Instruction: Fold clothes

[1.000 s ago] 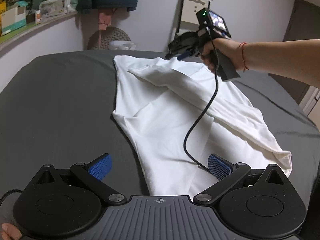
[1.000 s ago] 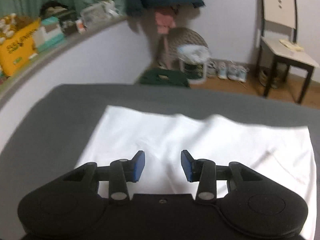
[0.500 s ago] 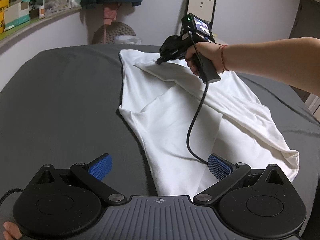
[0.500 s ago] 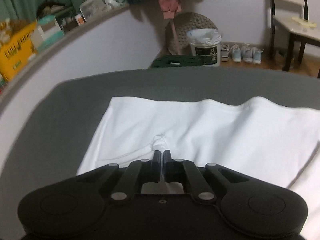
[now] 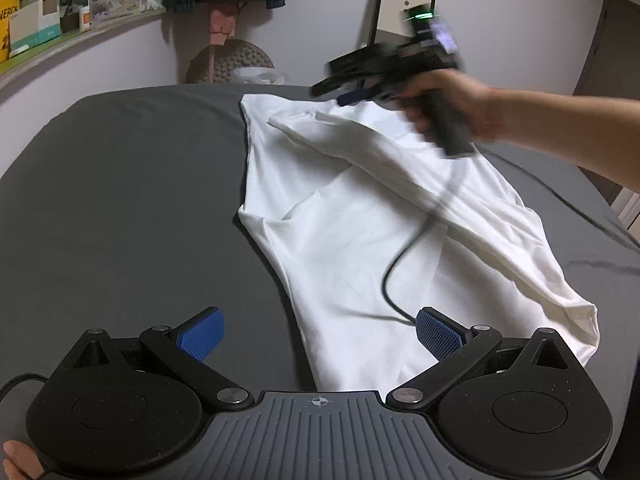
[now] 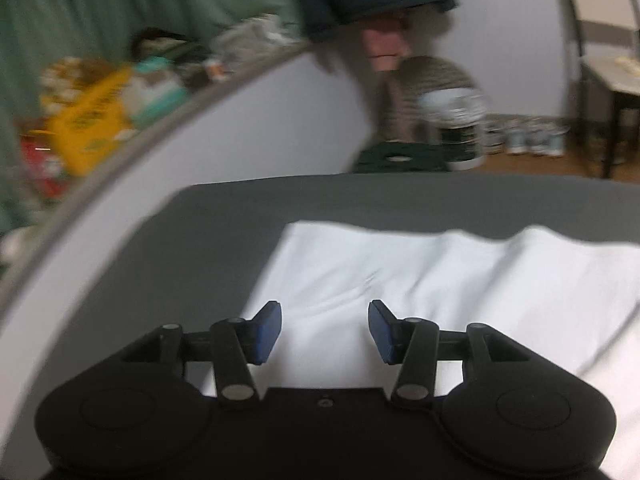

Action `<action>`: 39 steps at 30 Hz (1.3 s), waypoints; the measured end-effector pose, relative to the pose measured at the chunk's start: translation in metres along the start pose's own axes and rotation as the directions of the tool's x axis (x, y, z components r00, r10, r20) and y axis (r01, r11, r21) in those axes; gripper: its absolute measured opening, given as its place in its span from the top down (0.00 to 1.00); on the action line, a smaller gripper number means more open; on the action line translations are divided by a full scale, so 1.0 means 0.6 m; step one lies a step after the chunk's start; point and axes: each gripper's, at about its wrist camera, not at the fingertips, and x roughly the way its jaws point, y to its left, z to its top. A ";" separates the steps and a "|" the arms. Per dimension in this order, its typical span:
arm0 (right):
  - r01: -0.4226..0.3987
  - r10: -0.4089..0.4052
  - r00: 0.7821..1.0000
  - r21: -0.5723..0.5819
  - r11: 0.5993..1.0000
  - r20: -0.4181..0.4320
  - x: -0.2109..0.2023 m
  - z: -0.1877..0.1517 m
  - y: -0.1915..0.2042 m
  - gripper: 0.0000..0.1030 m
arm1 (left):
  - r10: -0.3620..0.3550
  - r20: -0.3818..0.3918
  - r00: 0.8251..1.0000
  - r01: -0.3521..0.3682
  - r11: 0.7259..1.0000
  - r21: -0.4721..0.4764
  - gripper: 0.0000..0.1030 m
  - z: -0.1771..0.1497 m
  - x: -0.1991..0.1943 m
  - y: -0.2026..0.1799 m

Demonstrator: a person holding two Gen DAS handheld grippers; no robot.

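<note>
Right wrist view: white garment (image 6: 460, 280) lies beneath spread, empty right tongs (image 6: 324, 330)

yellow box (image 5: 9, 24), cut-off letters "VERO", otherwise unreadable

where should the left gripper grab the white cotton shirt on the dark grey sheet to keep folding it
Probably the near end of the white cotton shirt, where its narrow edge lies just ahead of the open left gripper. That edge sits flat on the dark grey sheet, so come in low from the sheet side and pinch it between the blue pads. The open right gripper hovers over the far end.
</note>
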 end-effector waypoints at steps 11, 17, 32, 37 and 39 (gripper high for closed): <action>0.093 -0.134 0.962 -0.175 0.980 -0.236 -0.378 -0.296 -0.065 0.44 | -0.019 -0.036 0.999 0.022 0.996 0.090 0.00 -0.009 0.005 -0.032; 0.121 -0.145 0.959 -0.112 0.986 -0.244 -0.409 -0.409 -0.060 0.41 | -0.030 -0.074 0.997 0.046 0.976 0.214 0.00 -0.019 0.013 -0.071; 0.664 -0.669 0.742 -0.098 0.741 -0.030 -0.419 -0.483 0.045 0.26 | 0.010 -0.096 0.995 0.042 0.855 0.516 0.00 -0.053 0.046 -0.164; 0.744 -0.752 0.658 -0.167 0.647 0.022 -0.394 -0.503 0.049 0.26 | 0.051 -0.100 0.994 0.011 0.844 0.536 0.00 -0.059 0.058 -0.168; 0.799 -0.806 0.592 -0.157 0.581 0.032 -0.406 -0.504 0.050 0.28 | 0.063 -0.093 0.994 -0.003 0.843 0.538 0.00 -0.059 0.057 -0.165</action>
